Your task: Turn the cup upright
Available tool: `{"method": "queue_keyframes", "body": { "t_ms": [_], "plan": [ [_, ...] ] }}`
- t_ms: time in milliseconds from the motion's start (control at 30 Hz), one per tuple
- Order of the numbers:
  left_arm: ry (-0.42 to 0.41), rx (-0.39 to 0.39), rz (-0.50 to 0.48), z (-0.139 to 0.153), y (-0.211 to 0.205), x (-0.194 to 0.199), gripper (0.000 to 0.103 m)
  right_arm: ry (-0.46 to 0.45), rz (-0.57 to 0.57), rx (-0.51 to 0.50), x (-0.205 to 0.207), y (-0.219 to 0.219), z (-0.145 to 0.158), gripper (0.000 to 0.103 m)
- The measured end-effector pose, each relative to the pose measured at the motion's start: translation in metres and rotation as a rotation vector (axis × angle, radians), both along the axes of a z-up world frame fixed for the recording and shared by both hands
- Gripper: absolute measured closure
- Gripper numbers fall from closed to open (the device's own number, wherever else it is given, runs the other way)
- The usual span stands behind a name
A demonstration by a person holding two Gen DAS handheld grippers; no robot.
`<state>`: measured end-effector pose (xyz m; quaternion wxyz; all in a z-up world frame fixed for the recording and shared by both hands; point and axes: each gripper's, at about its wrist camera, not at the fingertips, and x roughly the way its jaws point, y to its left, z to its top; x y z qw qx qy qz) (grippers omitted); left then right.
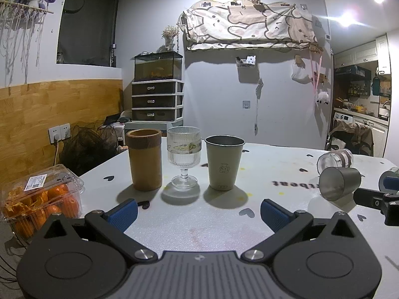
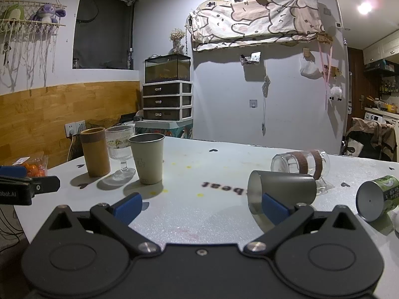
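Observation:
Three cups lie on their sides on the white table (image 2: 212, 174): a grey metal cup (image 2: 281, 190), a clear glass with brown bands (image 2: 299, 162) behind it, and a green-labelled cup (image 2: 376, 198) at the right. My right gripper (image 2: 202, 206) is open, its right finger (image 2: 274, 205) in front of the grey cup's mouth. My left gripper (image 1: 198, 213) is open and empty, in front of three upright cups: a bamboo cup (image 1: 146, 159), a ribbed stem glass (image 1: 184, 159) and a beige metal cup (image 1: 223, 163). The grey cup (image 1: 339, 183) also shows in the left wrist view.
A clear box of oranges (image 1: 40, 199) sits at the table's left edge. A wall socket (image 1: 59, 133) and cables are behind it. A drawer unit (image 1: 157, 99) with a fish tank stands against the far wall.

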<state>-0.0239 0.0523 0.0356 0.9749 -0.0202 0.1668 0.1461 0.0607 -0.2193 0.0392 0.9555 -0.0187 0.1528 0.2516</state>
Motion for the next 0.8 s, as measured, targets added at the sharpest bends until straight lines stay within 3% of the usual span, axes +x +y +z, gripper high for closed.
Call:
{"method": "queue_keyframes", "body": {
  "t_ms": [800],
  "plan": [
    [0.003,-0.002,0.002,-0.0019,0.0032,0.0001,0.0,0.0,0.001,0.0,-0.0002,-0.0002,0.0,0.0]
  ]
}}
